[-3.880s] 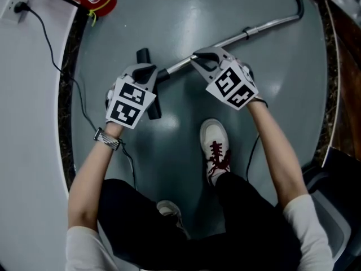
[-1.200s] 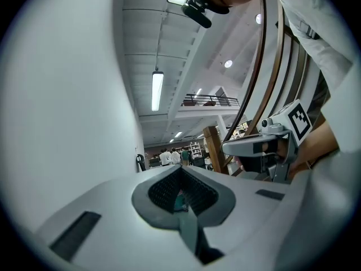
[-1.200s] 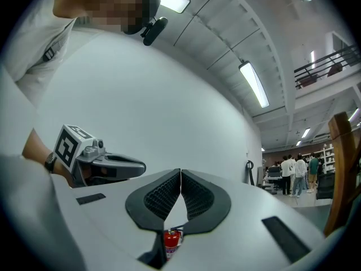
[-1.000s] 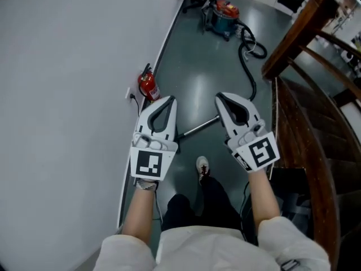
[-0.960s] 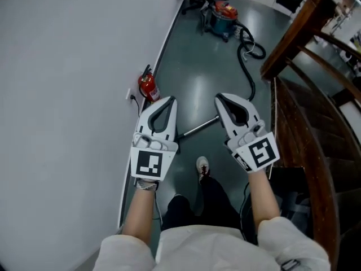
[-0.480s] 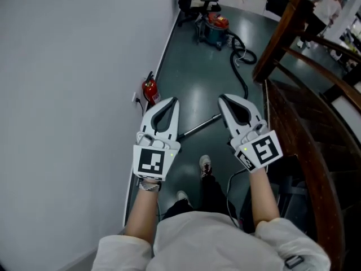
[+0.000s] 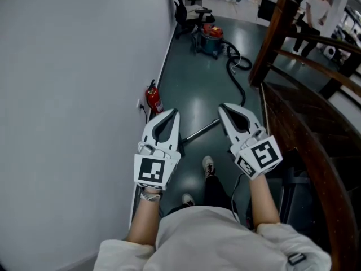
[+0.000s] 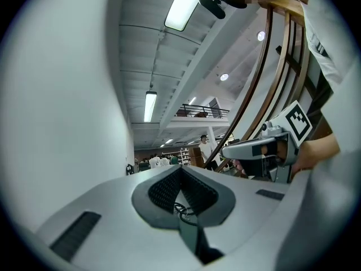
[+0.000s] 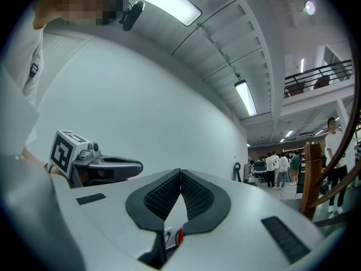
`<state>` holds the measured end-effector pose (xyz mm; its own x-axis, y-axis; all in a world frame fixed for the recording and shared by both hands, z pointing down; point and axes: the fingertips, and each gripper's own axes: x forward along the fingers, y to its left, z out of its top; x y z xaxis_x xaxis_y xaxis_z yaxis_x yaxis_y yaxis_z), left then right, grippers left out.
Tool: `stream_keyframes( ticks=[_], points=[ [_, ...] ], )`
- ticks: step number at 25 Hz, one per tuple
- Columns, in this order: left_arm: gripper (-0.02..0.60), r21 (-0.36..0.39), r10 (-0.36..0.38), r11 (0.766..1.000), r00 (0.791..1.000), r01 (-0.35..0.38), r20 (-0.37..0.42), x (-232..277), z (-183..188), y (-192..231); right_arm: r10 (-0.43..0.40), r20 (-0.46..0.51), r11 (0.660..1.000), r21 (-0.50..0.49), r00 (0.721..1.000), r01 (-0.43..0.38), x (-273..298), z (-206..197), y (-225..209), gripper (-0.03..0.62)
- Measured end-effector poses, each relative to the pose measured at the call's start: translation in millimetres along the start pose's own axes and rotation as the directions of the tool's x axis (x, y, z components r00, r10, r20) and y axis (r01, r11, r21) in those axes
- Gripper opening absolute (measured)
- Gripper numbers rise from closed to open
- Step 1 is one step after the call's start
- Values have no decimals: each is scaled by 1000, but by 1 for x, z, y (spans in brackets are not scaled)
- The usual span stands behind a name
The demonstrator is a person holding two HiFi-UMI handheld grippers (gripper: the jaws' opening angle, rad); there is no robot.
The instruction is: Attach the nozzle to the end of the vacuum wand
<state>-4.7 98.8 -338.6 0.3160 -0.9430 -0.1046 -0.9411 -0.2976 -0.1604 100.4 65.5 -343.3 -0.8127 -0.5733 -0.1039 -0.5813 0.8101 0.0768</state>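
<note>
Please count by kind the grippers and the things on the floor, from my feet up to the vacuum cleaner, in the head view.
Grippers: 2, left gripper and right gripper, both shut
Red fire extinguisher: 1
Vacuum cleaner: 1
Vacuum wand: 1
Hose: 1
Shoes: 2
Total: 8

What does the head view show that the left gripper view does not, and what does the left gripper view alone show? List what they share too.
Head view only: the floor below, with the vacuum wand lying on it, a red fire extinguisher by the wall, and a vacuum cleaner further off.
Left gripper view only: the ceiling strip light and an upper balcony.
Both: the left hand-held gripper and right hand-held gripper, each shut and empty, the white wall and the wooden banister.
</note>
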Motion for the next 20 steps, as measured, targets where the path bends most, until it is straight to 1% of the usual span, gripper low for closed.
stream_keyframes(
  ticks=[6, 12, 20],
  points=[
    [0, 19, -6, 1000, 1000, 6, -11, -24, 5, -11, 8, -4, 1000, 0, 1000, -8, -17, 5, 25, 28],
    [0, 7, -7, 1000, 1000, 7, -20, -37, 2, -16, 5, -11, 1000, -17, 1000, -5, -23, 5, 35, 26],
    [0, 21, -15, 1000, 999, 15, -28, -36, 0, -18, -7, -22, 1000, -27, 1000, 6, -22, 2, 37, 26]
  ],
)
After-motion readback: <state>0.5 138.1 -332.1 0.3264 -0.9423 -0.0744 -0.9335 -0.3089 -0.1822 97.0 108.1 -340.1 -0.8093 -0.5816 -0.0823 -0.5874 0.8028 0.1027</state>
